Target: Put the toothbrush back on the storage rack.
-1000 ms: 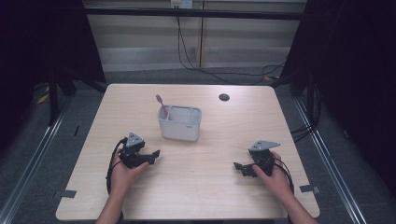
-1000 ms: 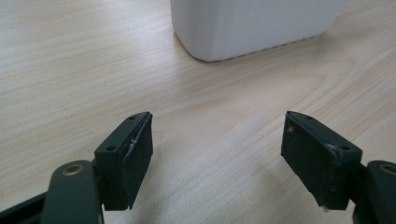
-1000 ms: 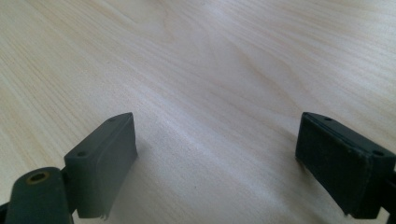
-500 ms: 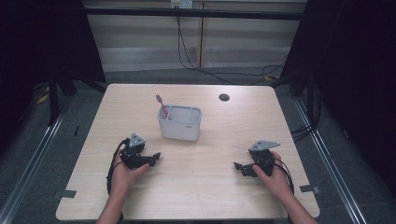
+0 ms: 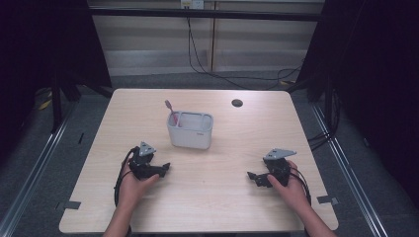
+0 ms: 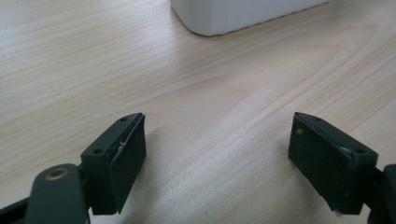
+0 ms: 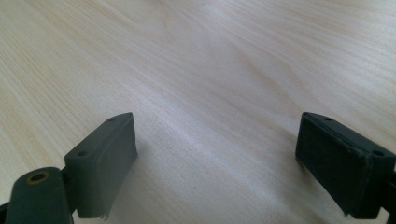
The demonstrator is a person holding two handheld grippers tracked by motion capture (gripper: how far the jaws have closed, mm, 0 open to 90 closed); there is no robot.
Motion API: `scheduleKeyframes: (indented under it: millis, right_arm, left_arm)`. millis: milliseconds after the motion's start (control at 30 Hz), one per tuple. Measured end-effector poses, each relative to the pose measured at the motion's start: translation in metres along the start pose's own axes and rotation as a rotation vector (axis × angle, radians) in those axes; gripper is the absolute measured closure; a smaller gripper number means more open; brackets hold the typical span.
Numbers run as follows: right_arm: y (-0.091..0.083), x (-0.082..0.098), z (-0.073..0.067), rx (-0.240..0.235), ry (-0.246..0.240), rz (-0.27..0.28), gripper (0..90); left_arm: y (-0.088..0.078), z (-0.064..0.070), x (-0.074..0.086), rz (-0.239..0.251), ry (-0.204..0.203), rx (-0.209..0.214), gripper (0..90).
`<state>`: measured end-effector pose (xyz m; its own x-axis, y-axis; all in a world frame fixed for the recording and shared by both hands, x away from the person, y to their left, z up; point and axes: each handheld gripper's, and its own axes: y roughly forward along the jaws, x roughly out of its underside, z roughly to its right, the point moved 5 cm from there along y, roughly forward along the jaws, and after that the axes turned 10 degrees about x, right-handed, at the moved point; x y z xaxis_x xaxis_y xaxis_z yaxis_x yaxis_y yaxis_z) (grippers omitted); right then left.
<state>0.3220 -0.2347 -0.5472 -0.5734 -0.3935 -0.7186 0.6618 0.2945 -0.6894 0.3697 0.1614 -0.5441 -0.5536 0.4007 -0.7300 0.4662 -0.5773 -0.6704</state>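
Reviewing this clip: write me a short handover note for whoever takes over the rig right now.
Left gripper: low over the table, jaws have just been opening, now wide apart with nothing between them.
Right gripper: low over the table, jaws wide open, nothing between them.
White holder: upright at mid-table, ahead of the left gripper.
Pink toothbrush: stands in the holder's left compartment, head up, leaning left.
Done: toothbrush is in the holder.
Left: nothing obvious; neither gripper holds or touches anything.
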Motion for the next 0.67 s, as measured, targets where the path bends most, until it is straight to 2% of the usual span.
scheduleKeyframes:
  millis: [200,667]
  right_arm:
    - [0.0000,0.0000,0.0000,0.000,0.000,0.000,11.9]
    - [-0.0001,0.0000,-0.0001,0.000,0.001,-0.001,11.8]
  left_arm:
    - [0.0005,-0.0011,-0.0001,-0.004,-0.005,-0.009,15.7]
    - [0.0005,-0.0013,-0.0001,-0.006,-0.005,-0.008,15.4]
